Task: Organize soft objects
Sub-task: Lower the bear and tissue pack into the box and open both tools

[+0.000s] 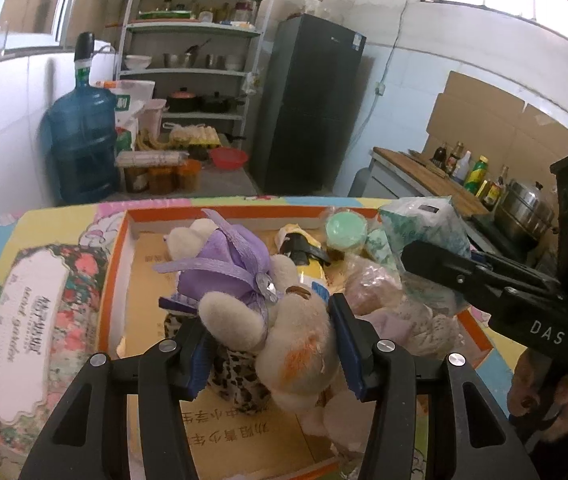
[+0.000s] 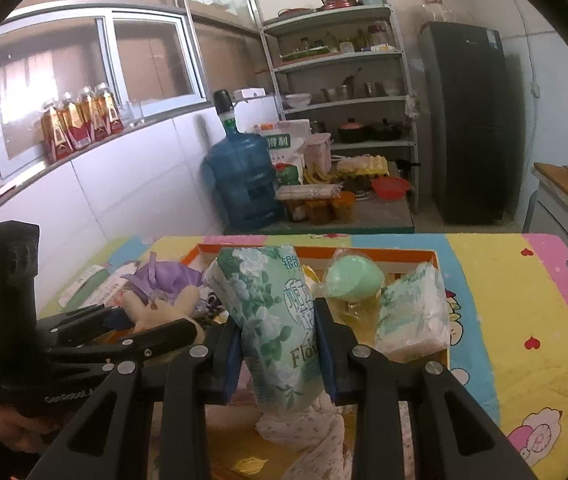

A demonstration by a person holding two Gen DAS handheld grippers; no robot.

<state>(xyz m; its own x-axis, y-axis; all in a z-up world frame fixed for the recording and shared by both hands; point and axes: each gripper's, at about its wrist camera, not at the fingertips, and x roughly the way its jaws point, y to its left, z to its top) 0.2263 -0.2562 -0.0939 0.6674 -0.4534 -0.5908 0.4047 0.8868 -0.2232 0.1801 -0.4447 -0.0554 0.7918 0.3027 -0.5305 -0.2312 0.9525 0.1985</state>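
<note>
My left gripper [image 1: 270,340] is shut on a cream plush bear [image 1: 300,344] with a purple ribboned pouch [image 1: 224,264] on it, held over the orange-rimmed cardboard box [image 1: 118,280]. My right gripper [image 2: 280,348] is shut on a green floral tissue pack [image 2: 276,320], above the same box [image 2: 440,258]. From the left wrist view that pack [image 1: 424,228] and the right gripper [image 1: 436,264] appear at the right. The bear [image 2: 156,312] and left gripper [image 2: 144,328] show at the left of the right wrist view.
Inside the box lie a green round sponge [image 2: 354,280], a white wrapped pack [image 2: 412,316], a leopard-print item [image 1: 240,384] and a yellow packet [image 1: 308,248]. A floral tissue box [image 1: 28,332] sits left of it on the colourful tablecloth [image 2: 504,320]. Shelves and a water jug [image 1: 80,148] stand behind.
</note>
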